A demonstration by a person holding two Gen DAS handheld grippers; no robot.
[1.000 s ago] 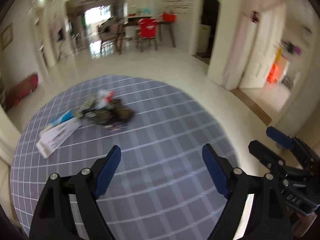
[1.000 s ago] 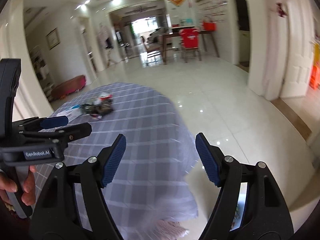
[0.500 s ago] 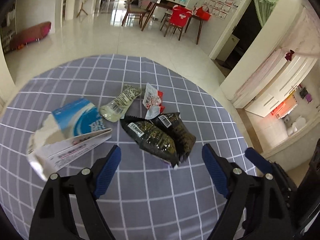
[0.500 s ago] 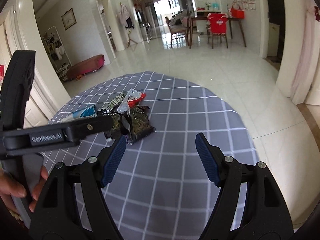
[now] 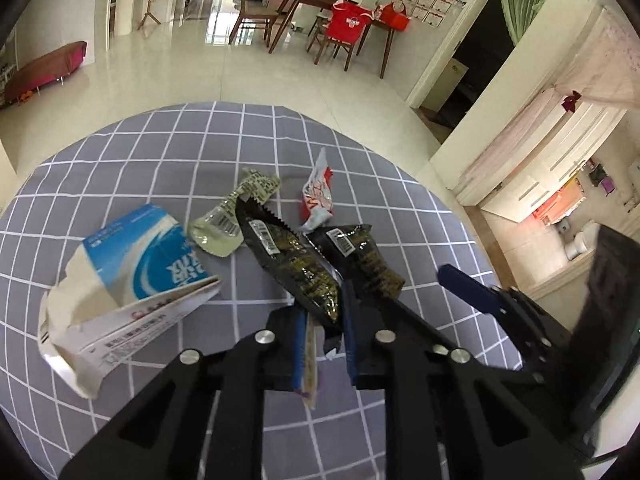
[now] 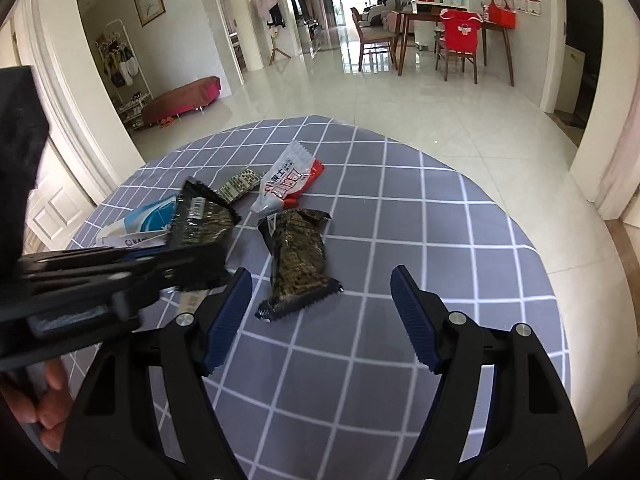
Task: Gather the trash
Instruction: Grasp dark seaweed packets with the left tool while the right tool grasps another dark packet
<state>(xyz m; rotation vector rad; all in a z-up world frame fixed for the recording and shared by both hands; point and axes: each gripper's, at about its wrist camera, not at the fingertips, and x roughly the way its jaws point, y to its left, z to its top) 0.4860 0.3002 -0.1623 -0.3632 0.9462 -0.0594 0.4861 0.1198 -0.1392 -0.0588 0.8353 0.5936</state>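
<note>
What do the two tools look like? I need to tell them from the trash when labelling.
Both match: the left tool and right tool have matte black angular arms with cut-out slots, silver round bolts, and ribbed dark blue finger pads. No cables or sleeves show.

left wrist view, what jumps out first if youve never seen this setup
The heap of trash in the middle of the grey checked tablecloth: a torn blue and white carton at the left, a red and white wrapper at the far side. Nearest the camera, the left gripper is closing on the end of a dark snack wrapper, while the right gripper stands open before a second dark wrapper.
</note>
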